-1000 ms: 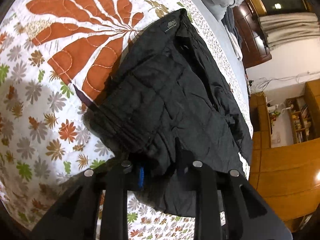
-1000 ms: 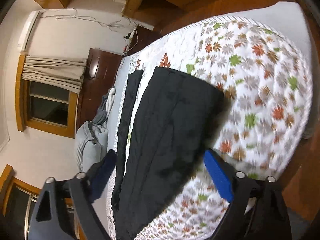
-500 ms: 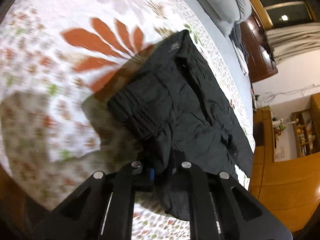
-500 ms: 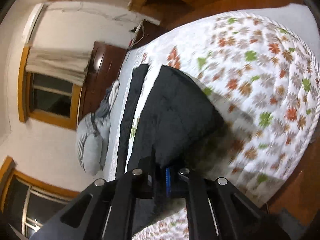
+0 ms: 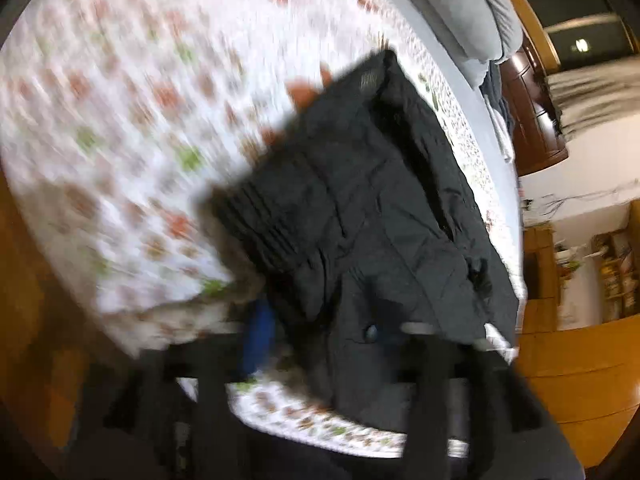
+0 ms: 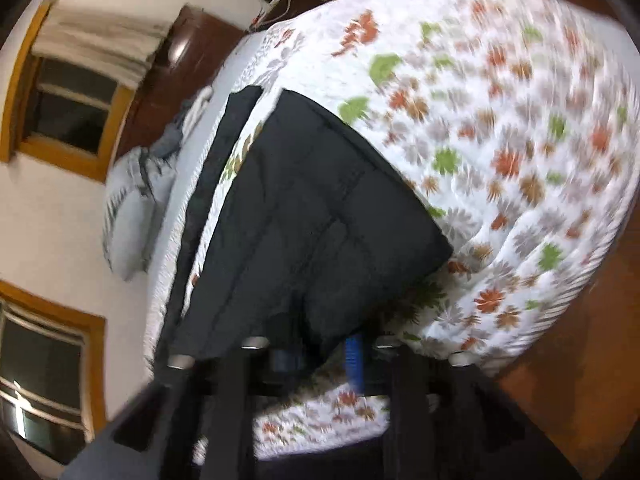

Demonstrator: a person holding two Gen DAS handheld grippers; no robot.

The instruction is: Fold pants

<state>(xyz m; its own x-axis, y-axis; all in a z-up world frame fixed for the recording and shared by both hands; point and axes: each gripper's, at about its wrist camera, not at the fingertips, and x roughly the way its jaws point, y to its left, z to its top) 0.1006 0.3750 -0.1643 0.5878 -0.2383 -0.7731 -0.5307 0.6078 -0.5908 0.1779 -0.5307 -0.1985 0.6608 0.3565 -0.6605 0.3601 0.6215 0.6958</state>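
My left gripper (image 5: 320,332) is matte black, blurred in its own camera; two flat angular fingers rise from a dark body at the bottom edge; one finger carries a bright blue pad (image 5: 258,338) on its inner face; a silvery round screw head (image 5: 416,327) sits on the other finger. My right gripper (image 6: 320,350) is the same black build; I see a blue ribbed pad (image 6: 354,362) on one finger, a darker pad opposite, and four small silver screw heads in a row across the finger tops; no cables or sleeves show.
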